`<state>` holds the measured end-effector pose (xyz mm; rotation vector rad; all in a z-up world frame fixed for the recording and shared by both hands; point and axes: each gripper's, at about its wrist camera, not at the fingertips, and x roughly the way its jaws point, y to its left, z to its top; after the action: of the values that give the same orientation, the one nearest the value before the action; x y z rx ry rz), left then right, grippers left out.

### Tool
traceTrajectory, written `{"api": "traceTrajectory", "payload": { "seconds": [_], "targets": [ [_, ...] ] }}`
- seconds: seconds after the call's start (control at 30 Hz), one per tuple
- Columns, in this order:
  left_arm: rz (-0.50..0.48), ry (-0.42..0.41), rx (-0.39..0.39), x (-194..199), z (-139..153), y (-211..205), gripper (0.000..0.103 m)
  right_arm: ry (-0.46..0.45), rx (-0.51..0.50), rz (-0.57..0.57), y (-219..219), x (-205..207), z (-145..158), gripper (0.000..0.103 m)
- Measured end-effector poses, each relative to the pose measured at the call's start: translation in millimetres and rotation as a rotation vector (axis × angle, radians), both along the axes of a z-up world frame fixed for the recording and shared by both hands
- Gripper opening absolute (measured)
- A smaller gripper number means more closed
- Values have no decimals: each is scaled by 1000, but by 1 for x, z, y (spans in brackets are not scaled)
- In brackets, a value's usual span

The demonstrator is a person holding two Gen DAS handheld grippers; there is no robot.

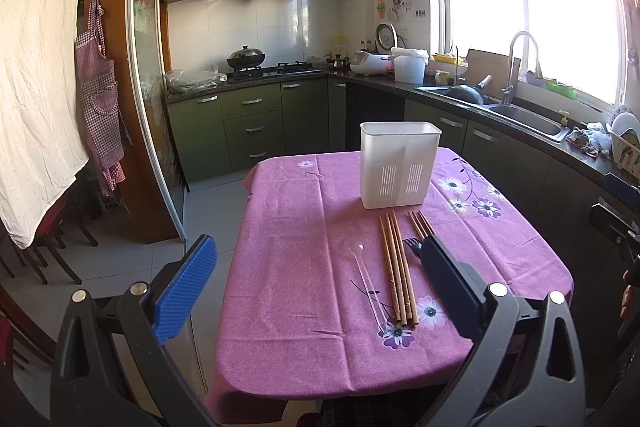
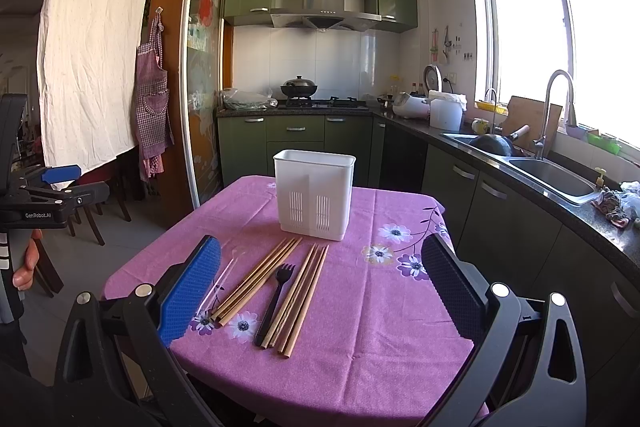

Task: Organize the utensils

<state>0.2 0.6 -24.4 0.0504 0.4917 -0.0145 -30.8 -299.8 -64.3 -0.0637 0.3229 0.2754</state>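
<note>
A white slotted utensil holder (image 1: 399, 166) (image 2: 314, 195) stands upright on the table with the purple flowered cloth (image 1: 304, 227) (image 2: 380, 327). In front of it lie a clear plastic spoon (image 1: 366, 283) (image 2: 224, 279), a bundle of wooden chopsticks (image 1: 396, 267) (image 2: 258, 277), a black plastic fork (image 1: 412, 247) (image 2: 276, 297) and a second bundle of chopsticks (image 1: 420, 223) (image 2: 302, 297). My left gripper (image 1: 320, 259) is open and empty, held above the table's near left. My right gripper (image 2: 322, 267) is open and empty, above the utensils.
Green kitchen cabinets, a stove with a wok (image 1: 246, 58) and a counter with a sink (image 1: 532, 119) run along the back and right. Chairs (image 2: 92, 215) stand to the left. The left gripper shows at the left edge of the right wrist view (image 2: 40, 199).
</note>
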Motion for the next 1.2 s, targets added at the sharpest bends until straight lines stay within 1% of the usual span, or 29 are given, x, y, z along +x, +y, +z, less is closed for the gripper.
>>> {"api": "traceTrajectory", "payload": {
  "seconds": [0.27,0.43,0.6,0.67,0.83,0.97,1.03,1.13,1.2],
  "targets": [
    [-1,3,-1,1,-1,0,97,14,-1,2,0,4,-6,99],
    [2,19,3,4,-5,1,97,22,2,-2,-2,6,-8,99],
    [-5,55,0,17,-7,0,97,52,-20,-12,-4,20,-10,99],
    [-8,77,0,24,-13,-2,97,73,-30,-24,-7,30,-12,99],
    [-35,154,3,50,-31,-10,97,172,-84,-63,-12,69,-26,99],
    [-65,237,-21,79,-51,-17,97,255,-106,-59,-15,105,-44,99],
    [-74,286,-19,97,-63,-23,97,315,-107,-48,-16,124,-56,99],
    [-112,365,-17,123,-80,-36,97,413,-92,-13,-16,153,-73,99],
    [-136,415,-8,141,-89,-47,94,479,-90,-7,-15,171,-84,99]
  ]
}}
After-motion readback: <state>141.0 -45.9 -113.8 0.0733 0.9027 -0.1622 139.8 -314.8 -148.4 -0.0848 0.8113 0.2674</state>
